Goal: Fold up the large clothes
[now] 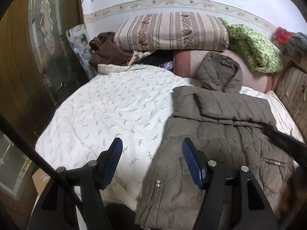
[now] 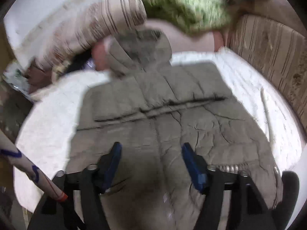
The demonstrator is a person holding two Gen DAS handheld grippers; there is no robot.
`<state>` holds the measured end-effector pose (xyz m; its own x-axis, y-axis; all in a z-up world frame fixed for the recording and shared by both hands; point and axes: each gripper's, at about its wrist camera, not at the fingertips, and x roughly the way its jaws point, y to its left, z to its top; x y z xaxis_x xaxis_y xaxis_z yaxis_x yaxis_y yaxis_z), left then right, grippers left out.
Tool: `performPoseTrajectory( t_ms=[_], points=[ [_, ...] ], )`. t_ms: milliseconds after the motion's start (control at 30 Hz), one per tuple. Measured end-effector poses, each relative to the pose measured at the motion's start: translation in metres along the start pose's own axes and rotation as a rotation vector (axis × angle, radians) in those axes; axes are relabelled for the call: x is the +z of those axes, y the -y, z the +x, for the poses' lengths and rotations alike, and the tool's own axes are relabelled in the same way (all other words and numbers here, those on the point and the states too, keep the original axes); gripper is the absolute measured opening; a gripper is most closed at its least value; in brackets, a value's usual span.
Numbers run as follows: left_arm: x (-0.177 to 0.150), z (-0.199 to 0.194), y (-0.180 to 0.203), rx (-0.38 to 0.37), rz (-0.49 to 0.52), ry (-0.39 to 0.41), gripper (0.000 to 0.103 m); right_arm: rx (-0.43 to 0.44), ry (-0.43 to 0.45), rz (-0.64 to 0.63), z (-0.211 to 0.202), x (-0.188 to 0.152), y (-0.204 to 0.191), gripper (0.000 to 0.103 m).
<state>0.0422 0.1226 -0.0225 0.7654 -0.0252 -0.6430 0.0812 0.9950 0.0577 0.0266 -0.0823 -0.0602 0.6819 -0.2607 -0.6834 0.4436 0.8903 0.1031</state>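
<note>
A grey-brown quilted puffer coat (image 1: 220, 134) lies spread flat on a bed covered by a white quilt (image 1: 107, 111) printed with small leaf sprigs. The coat occupies the right half of the bed, its hood (image 1: 220, 72) pointing to the far end and resting against a pink cushion (image 1: 184, 61). One sleeve is folded across the chest, forming a horizontal band. In the left wrist view, the left gripper (image 1: 151, 147) hovers above the near edge of the bed, its blue-padded fingers (image 1: 116, 153) apart with nothing between them; one finger is over the white quilt, the other over the coat's left edge. In the right wrist view, which is blurred, the right gripper (image 2: 150, 151) hangs over the lower middle of the coat, its fingers spread wide and empty, not touching the fabric. At the far end of the bed sit a folded striped duvet (image 1: 170, 30), a brown garment (image 1: 109, 51) to its left and a green patterned cloth (image 1: 253, 46) to its right. A dark wooden door with glass panels (image 1: 46, 38) stands on the left.
</note>
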Motion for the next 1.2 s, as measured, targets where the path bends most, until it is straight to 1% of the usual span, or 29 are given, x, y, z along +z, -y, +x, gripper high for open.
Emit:
performPoseTrajectory(
  t_ms=[33, 67, 100, 133, 167, 200, 267, 300, 367, 400, 433, 467, 500, 600, 733, 800, 833, 867, 900, 933, 967, 1000, 1033, 1067, 1133, 1200],
  points=[
    [0.004, 0.006, -0.001, 0.002, -0.013, -0.01, 0.063, -0.036, 0.06, -0.057, -0.016, -0.003, -0.004, 0.083],
    [0.007, 0.01, -0.001, 0.0, -0.024, -0.015, 0.063, -0.094, 0.136, -0.093, -0.033, -0.007, -0.003, 0.085],
    [0.014, 0.016, 0.0, -0.006, -0.037, -0.023, 0.064, -0.131, 0.179, -0.102, -0.039, -0.007, -0.004, 0.089],
    [0.021, 0.023, 0.004, -0.014, -0.044, -0.032, 0.063, -0.172, 0.218, -0.107, -0.046, -0.012, 0.005, 0.093],
    [0.028, 0.029, 0.008, -0.029, -0.048, -0.041, 0.064, -0.187, 0.216, -0.108, -0.045, -0.013, 0.012, 0.094],
    [0.037, 0.037, 0.014, -0.057, -0.051, -0.05, 0.064, -0.199, 0.195, -0.097, -0.043, -0.016, 0.024, 0.094],
    [0.053, 0.053, 0.028, -0.106, -0.041, -0.059, 0.064, -0.186, 0.136, -0.039, -0.03, -0.023, 0.051, 0.094],
    [0.06, 0.063, 0.037, -0.118, -0.023, -0.067, 0.064, -0.182, 0.109, -0.011, -0.017, -0.025, 0.066, 0.094],
    [0.069, 0.085, 0.053, -0.135, 0.012, -0.089, 0.065, -0.193, 0.055, -0.002, -0.001, -0.025, 0.084, 0.094],
    [0.072, 0.097, 0.06, -0.139, 0.027, -0.106, 0.065, -0.186, 0.033, 0.003, -0.001, -0.024, 0.093, 0.094],
    [0.076, 0.111, 0.068, -0.156, 0.04, -0.124, 0.065, -0.162, 0.019, 0.019, 0.003, -0.02, 0.105, 0.094],
    [0.079, 0.127, 0.075, -0.18, 0.049, -0.148, 0.065, -0.138, 0.017, 0.03, 0.006, -0.016, 0.113, 0.094],
    [0.082, 0.139, 0.079, -0.187, 0.052, -0.166, 0.065, -0.112, 0.013, 0.038, 0.01, -0.012, 0.124, 0.094],
    [0.089, 0.186, 0.094, -0.237, 0.033, -0.254, 0.065, -0.084, -0.024, 0.039, 0.031, -0.003, 0.145, 0.094],
    [0.096, 0.249, 0.115, -0.334, 0.0, -0.374, 0.065, -0.115, -0.064, 0.075, 0.058, 0.004, 0.178, 0.094],
    [0.098, 0.275, 0.126, -0.413, -0.039, -0.425, 0.065, -0.124, -0.064, 0.111, 0.066, 0.007, 0.194, 0.094],
    [0.099, 0.284, 0.131, -0.428, -0.049, -0.445, 0.062, -0.129, -0.061, 0.12, 0.068, 0.01, 0.2, 0.094],
    [0.1, 0.295, 0.139, -0.424, -0.053, -0.472, 0.044, -0.14, -0.055, 0.124, 0.071, 0.012, 0.207, 0.094],
    [0.099, 0.301, 0.146, -0.408, -0.042, -0.495, 0.038, -0.145, -0.052, 0.125, 0.072, 0.015, 0.211, 0.094],
    [0.099, 0.307, 0.154, -0.371, -0.028, -0.515, 0.033, -0.147, -0.048, 0.121, 0.075, 0.019, 0.216, 0.094],
    [0.103, 0.304, 0.156, -0.353, -0.023, -0.505, 0.024, -0.15, -0.044, 0.112, 0.078, 0.025, 0.219, 0.094],
    [0.107, 0.299, 0.155, -0.352, -0.023, -0.485, 0.019, -0.149, -0.041, 0.107, 0.08, 0.029, 0.22, 0.094],
    [0.115, 0.292, 0.15, -0.357, -0.034, -0.455, 0.017, -0.141, -0.034, 0.103, 0.082, 0.036, 0.222, 0.094],
    [0.121, 0.286, 0.142, -0.352, -0.051, -0.432, 0.017, -0.126, -0.027, 0.096, 0.085, 0.045, 0.222, 0.094],
    [0.128, 0.282, 0.126, -0.32, -0.083, -0.405, 0.017, -0.111, -0.015, 0.074, 0.095, 0.061, 0.218, 0.094],
    [0.124, 0.29, 0.119, -0.3, -0.082, -0.432, 0.017, -0.094, 0.001, 0.034, 0.109, 0.075, 0.205, 0.094]
  ],
)
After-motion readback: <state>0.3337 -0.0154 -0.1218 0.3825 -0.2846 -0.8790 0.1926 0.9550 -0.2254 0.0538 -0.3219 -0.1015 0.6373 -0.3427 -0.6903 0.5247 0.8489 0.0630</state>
